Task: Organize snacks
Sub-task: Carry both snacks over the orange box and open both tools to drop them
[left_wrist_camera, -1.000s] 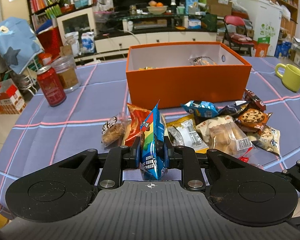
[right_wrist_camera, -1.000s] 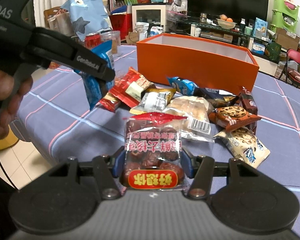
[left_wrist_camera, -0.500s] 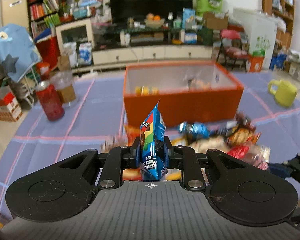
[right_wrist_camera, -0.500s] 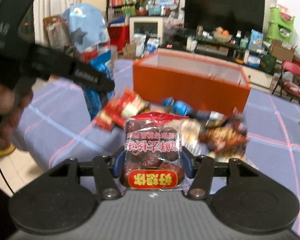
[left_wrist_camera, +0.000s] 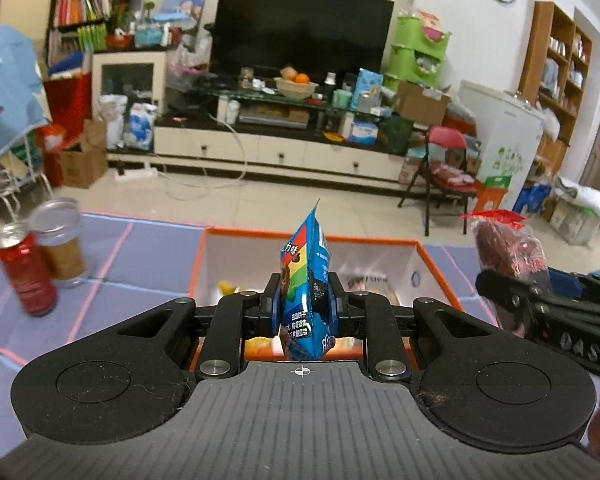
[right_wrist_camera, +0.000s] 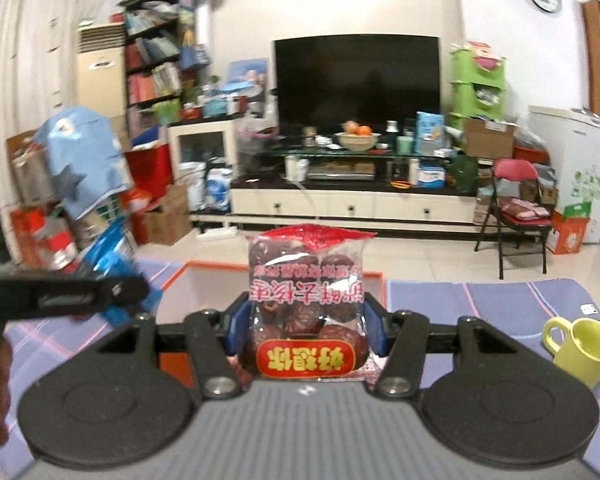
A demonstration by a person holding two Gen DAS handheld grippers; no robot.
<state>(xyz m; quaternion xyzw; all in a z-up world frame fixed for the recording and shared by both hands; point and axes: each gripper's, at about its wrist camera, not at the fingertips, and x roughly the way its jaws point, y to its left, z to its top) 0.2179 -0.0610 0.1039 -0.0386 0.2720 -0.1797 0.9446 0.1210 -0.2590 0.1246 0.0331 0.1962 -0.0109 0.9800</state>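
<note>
Fingers pinch blue packet above orange box.

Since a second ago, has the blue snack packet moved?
Yes. The blue snack packet, clamped in the left gripper, was over the snack pile before the orange box; now it is above the box.

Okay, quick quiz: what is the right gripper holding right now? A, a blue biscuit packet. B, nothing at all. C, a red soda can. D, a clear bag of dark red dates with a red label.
D: the right gripper is clamped on the clear bag of dates with its red label, while the blue biscuit packet sits in the left gripper.
</note>
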